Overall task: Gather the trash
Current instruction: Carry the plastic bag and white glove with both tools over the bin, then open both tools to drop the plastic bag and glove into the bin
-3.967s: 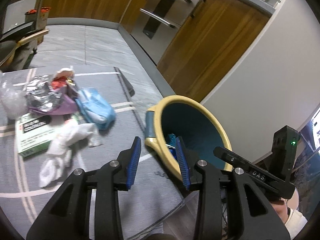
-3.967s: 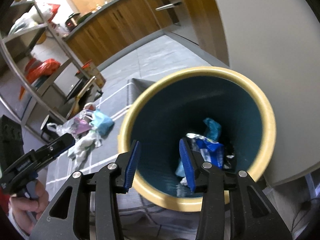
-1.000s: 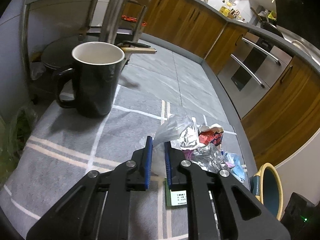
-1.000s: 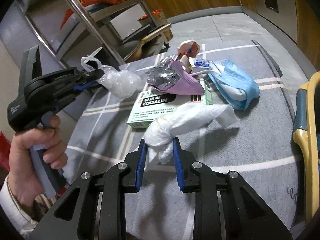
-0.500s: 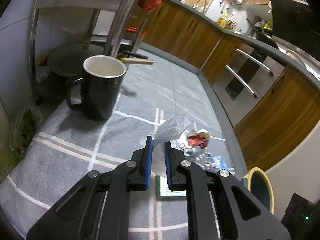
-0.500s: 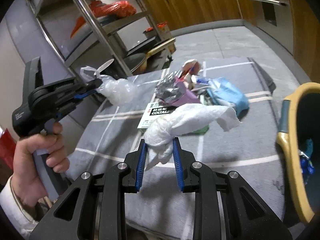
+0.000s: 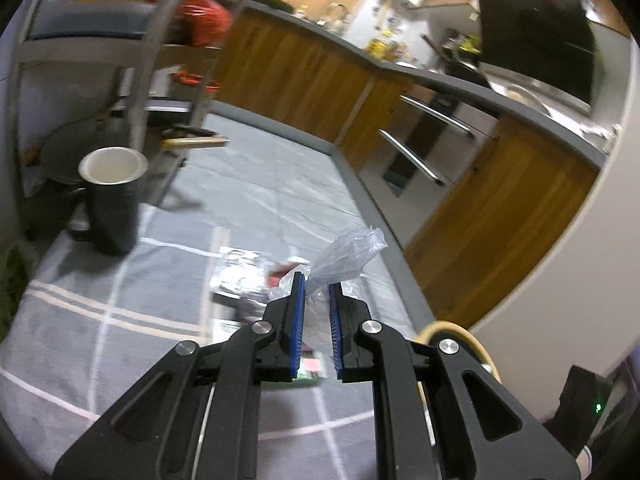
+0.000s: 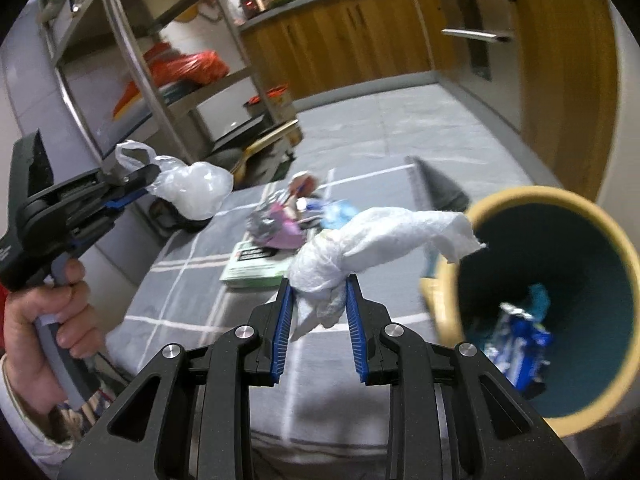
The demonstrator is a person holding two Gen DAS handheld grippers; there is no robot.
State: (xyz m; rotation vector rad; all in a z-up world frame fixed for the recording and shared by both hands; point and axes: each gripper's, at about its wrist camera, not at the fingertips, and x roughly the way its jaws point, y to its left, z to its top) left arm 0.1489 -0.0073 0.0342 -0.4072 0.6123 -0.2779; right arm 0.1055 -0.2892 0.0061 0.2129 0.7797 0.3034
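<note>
Kitchen rug [image 8: 192, 280], one bin [image 8: 552, 216], two grippers clamping one bag [image 7: 344, 258], one tissue [image 8: 360, 248]

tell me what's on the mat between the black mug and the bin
The leftover trash pile with the green-and-white box lies between the black mug and the bin, clearest in the right wrist view.

A grey rug [image 8: 192, 292] with pale crossing stripes is spread over the grey tiled floor [image 7: 256, 168]. Directly ahead of the right gripper [image 8: 319, 280] a heap of litter is seen lying on the rug: a green-and-white carton [image 8: 254, 268], crumpled foil on a purple wrapper [image 8: 276, 232] and a light blue packet [image 8: 340, 210]. A dark mug [image 7: 112, 196] with a white interior stands on the rug, far left of the left gripper [image 7: 317, 282].
</note>
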